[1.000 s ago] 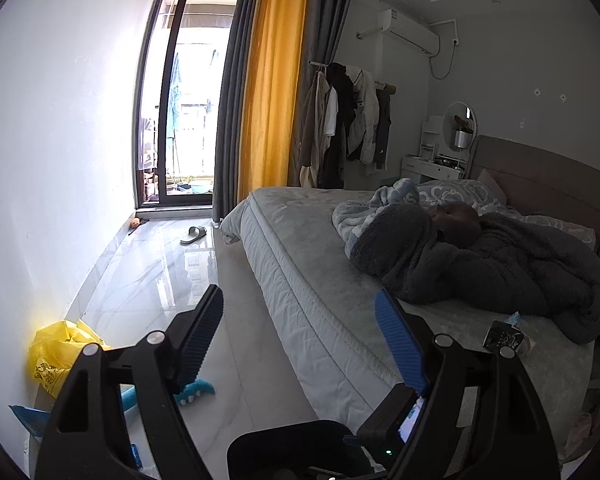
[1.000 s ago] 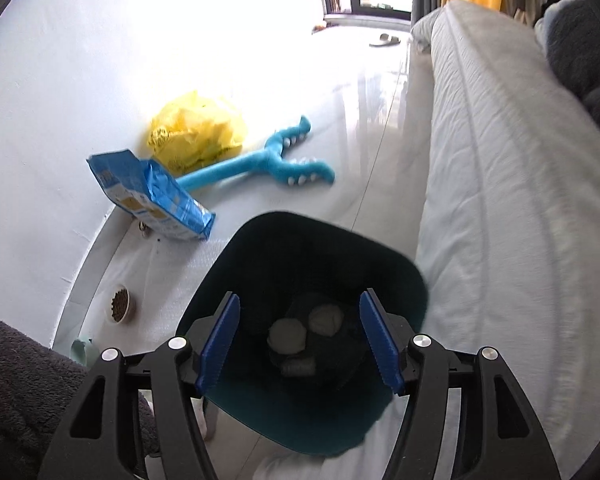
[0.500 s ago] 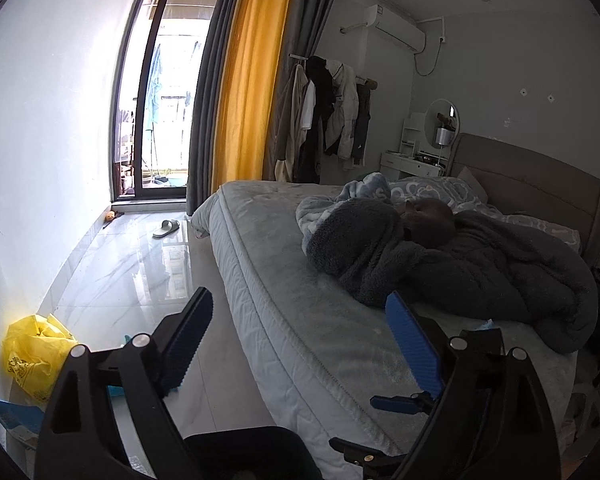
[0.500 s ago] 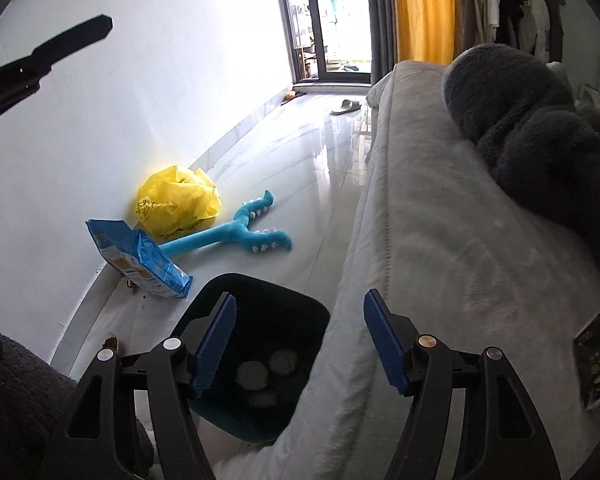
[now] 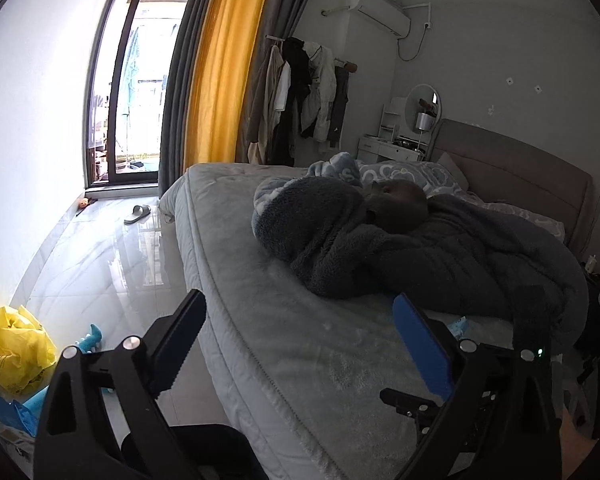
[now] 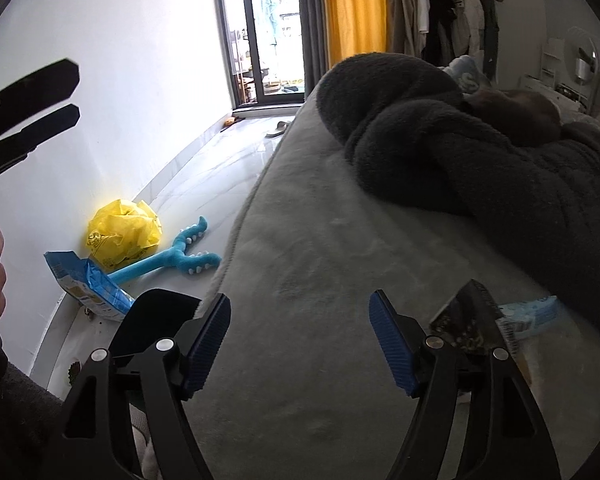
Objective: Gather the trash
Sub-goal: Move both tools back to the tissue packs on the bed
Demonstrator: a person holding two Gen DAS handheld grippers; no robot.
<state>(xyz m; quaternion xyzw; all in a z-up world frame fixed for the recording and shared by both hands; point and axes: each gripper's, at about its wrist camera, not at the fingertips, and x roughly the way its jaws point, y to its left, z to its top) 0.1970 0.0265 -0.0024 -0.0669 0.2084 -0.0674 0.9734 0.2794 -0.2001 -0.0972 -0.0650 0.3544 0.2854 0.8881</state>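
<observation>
Right wrist view: right gripper (image 6: 300, 344), jaws spread and empty, hovers over bed (image 6: 320, 240); next likely a reach right to wrapper (image 6: 466, 320). Left gripper (image 5: 300, 344) also spread, empty.

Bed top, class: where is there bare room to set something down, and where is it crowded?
Free: the grey bedspread from the floor-side edge to the dark fleece blanket, ahead of the open right tool. Crowded: beside that tool's right finger, where a dark wrapper and light blue packet lie against the blanket.
</observation>
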